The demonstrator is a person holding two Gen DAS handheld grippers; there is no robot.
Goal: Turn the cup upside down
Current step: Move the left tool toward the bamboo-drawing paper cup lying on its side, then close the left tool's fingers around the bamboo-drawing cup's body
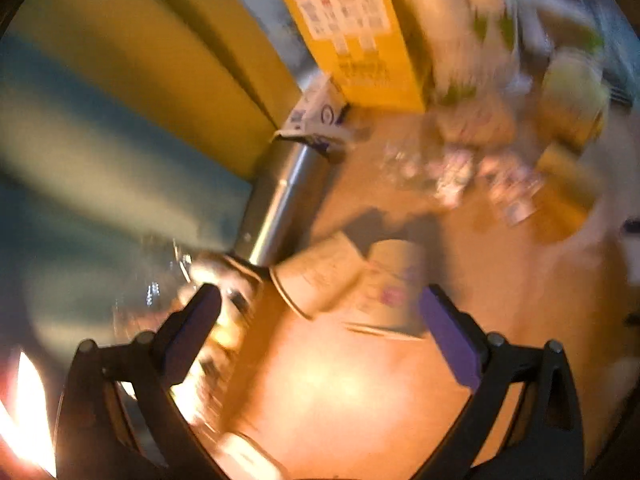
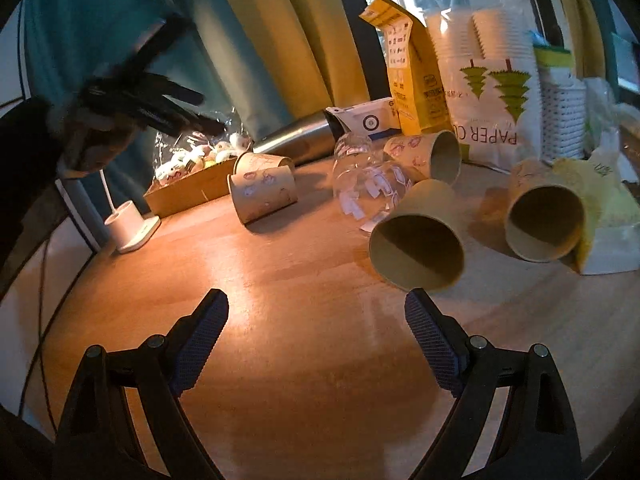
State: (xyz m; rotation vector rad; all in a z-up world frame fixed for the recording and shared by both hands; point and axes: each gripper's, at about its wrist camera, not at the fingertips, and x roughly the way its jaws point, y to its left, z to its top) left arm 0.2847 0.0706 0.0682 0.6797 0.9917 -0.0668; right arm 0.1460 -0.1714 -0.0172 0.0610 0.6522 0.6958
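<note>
Right wrist view looks across a wooden table (image 2: 280,280) scattered with brown paper cups lying on their sides. The right hand-held gripper (image 2: 316,320) hovers low over bare wood with its fingers spread wide and nothing between them. Just ahead of its right finger lies the nearest cup (image 2: 416,240), tipped over with its open mouth facing the camera. A second cup (image 2: 540,216) lies further right against a yellow-and-white bag (image 2: 608,216), a third (image 2: 428,152) behind a clear glass jar (image 2: 368,184) also on its side, and a printed cup (image 2: 264,196) lies to the left, near a cardboard tray (image 2: 188,188) of small wrapped items. A steel flask (image 2: 296,140) rests on its side at the back, beside a yellow carton (image 2: 412,80) and a sleeve of paper cups (image 2: 488,80).

Left wrist view is heavily blurred. The left hand-held gripper (image 1: 320,312) is likewise spread apart and empty, tilted above the table, with a printed paper cup (image 1: 320,276) on its side just beyond the fingertips.
</note>
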